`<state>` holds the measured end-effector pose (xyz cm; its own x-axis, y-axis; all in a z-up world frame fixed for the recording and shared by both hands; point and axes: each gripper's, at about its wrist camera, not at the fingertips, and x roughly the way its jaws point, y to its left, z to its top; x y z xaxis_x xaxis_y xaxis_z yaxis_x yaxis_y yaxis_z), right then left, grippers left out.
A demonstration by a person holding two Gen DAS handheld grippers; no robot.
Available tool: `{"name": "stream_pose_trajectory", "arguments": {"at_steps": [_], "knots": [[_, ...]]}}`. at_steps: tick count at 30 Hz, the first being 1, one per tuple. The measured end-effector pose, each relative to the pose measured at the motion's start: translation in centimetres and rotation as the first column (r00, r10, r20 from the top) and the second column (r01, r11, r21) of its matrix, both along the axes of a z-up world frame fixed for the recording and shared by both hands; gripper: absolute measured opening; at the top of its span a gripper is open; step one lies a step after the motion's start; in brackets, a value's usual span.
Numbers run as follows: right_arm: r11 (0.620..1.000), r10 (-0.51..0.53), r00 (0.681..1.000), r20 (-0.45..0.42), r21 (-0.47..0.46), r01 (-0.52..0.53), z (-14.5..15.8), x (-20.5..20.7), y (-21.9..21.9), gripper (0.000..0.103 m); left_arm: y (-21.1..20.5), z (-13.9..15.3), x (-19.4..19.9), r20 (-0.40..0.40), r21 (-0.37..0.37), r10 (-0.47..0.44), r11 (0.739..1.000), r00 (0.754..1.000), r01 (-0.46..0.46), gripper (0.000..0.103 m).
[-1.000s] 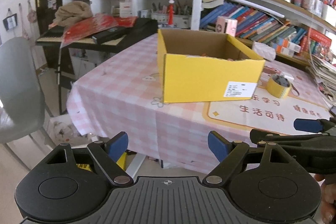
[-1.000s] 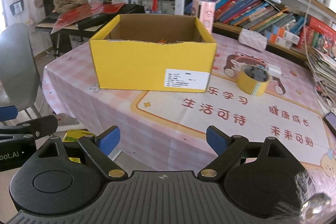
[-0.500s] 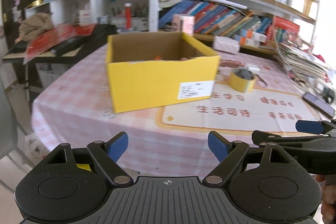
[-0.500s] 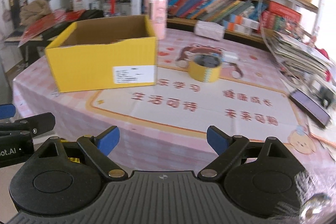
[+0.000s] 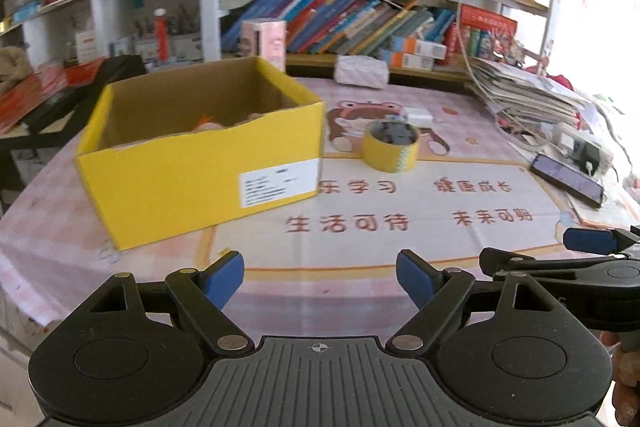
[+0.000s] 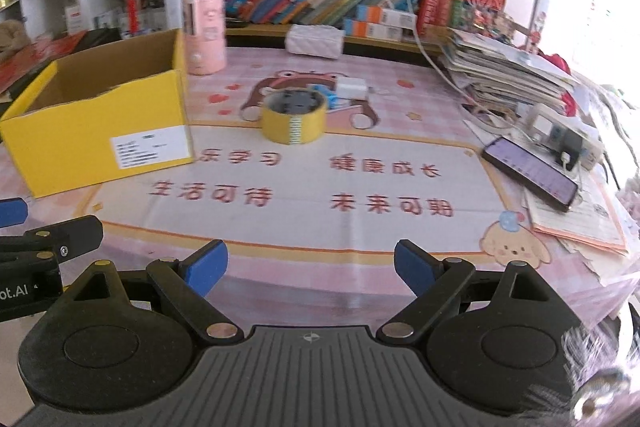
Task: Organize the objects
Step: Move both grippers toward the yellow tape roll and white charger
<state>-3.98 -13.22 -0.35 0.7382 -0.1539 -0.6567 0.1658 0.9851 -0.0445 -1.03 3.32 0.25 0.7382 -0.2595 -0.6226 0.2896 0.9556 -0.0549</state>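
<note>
Both views swung rightward off yellow cardboard box (image 5: 200,163), its contents half hidden, yellow tape roll (image 6: 294,121) ahead of right gripper (image 6: 310,267), left gripper (image 5: 320,277), both spread wide, empty.

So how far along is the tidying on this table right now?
A few items already lie in the yellow box. Nothing is in hand: left gripper and right gripper are both open and empty. The tape roll and phone are left out.
</note>
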Motion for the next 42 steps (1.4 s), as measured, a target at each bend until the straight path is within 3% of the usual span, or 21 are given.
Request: {"name": "stream_pose_trajectory", "arguments": {"at_steps": [14, 35, 42], "knots": [[1.000, -0.021, 1.000, 0.007, 0.012, 0.021, 0.3, 5.7, -6.0, 0.090, -5.8, 0.3, 5.7, 0.013, 0.000, -0.022, 1.000, 1.000, 0.022, 0.085], [0.998, 0.035, 0.999, 0.013, 0.053, -0.036, -0.5, 14.9, -14.2, 0.090, -13.5, -1.1, 13.6, -0.037, 0.055, 0.047, 0.997, 0.998, -0.045, 0.085], [0.997, 0.045, 0.999, 0.021, 0.056, -0.046, -0.8, 17.7, -16.0, 0.089, -15.2, -2.1, 16.7, -0.054, 0.066, 0.063, 0.996, 0.997, -0.059, 0.092]]}}
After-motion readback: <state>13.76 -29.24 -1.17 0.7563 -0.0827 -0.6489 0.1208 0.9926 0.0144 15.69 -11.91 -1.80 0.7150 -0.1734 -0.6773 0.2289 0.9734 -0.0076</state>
